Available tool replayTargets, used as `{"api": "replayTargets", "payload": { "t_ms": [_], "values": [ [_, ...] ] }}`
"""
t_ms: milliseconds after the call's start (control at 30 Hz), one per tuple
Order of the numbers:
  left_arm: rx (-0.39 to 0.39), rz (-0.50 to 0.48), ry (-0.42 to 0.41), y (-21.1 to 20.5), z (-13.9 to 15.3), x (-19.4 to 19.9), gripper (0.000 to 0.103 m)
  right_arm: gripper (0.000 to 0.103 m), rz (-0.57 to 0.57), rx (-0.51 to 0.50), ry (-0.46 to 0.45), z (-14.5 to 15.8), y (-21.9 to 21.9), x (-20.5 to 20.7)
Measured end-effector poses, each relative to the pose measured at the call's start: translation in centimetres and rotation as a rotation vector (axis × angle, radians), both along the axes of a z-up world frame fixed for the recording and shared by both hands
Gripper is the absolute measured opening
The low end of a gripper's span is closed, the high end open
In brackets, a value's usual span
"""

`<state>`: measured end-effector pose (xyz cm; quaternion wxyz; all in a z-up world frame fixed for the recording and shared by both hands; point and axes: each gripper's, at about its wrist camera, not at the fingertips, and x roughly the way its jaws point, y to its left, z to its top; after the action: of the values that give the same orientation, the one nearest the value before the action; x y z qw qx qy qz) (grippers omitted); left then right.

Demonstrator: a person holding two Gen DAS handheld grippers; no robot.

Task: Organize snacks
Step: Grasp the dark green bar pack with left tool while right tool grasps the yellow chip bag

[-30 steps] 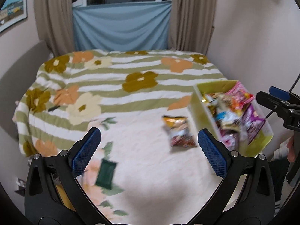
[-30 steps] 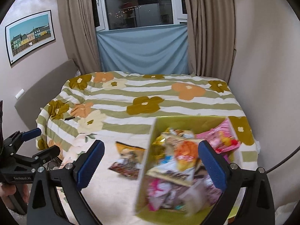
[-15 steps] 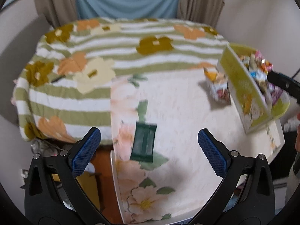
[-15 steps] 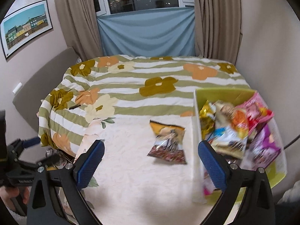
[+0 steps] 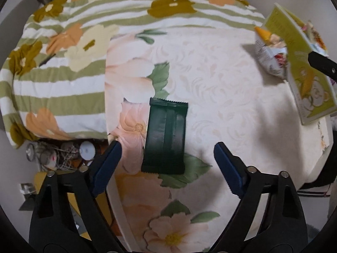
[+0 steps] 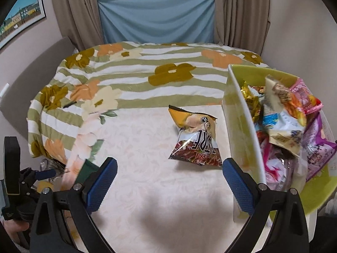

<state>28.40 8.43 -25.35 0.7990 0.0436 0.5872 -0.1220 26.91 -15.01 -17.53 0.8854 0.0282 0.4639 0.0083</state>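
A dark green snack packet lies flat on the floral tablecloth near the table's left edge. My left gripper points steeply down over it. Its jaws are closing, one on each side of the packet, and the pads stand clear of it. A yellow and red chip bag lies on the cloth beside the lime-green box, which holds several snack packets. My right gripper is open just short of the chip bag, with nothing between its fingers. The right wrist view also shows the left gripper low at the left.
The table wears a cream floral cloth, and its left edge drops to floor clutter. A bed with a striped flower cover lies beyond. The green box stands at the table's right edge.
Both grippers have come down toward the table. The left one tipped downward onto the green packet and its jaws narrowed. The right one shifted left, so the chip bag now sits centred ahead.
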Motion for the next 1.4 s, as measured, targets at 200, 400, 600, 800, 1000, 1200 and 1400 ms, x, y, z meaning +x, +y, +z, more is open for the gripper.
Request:
{"api": "replayTargets", "payload": {
  "t_ms": [200, 400, 600, 800, 1000, 1200, 1400],
  "values": [
    [0.013, 0.024, 0.054, -0.3, -2.5, 1.5, 0.072, 0.100, -0.008, -0.040, 0.028, -2.6, -0.3, 3.1],
    [0.041, 0.036, 0.075, -0.3, -3.5, 2.3, 0.057, 0.100, -0.006, -0.070, 0.068, -4.4, -0.4, 5.2],
    [0.072, 0.040, 0.080, -0.4, -3.3, 2.3, 0.043, 0.097, -0.024, -0.109, 0.109, -5.9, -1.0, 6.9],
    [0.070, 0.049, 0.079, -0.7, -3.2, 2.5, 0.043, 0.091, -0.026, -0.147, 0.155, -7.3, -1.2, 8.4],
    [0.031, 0.054, 0.072, -1.0, -3.1, 3.0, 0.043, 0.077, -0.019, -0.180, 0.195, -8.6, -1.4, 9.1],
    [0.004, 0.062, 0.068, -1.1, -2.9, 3.5, 0.042, 0.054, 0.020, -0.266, 0.195, -8.8, -1.1, 9.1],
    [-0.016, 0.074, 0.057, -1.1, -2.4, 3.4, 0.042, 0.045, 0.043, -0.206, 0.173, -8.2, -1.6, 8.7]
  ]
}}
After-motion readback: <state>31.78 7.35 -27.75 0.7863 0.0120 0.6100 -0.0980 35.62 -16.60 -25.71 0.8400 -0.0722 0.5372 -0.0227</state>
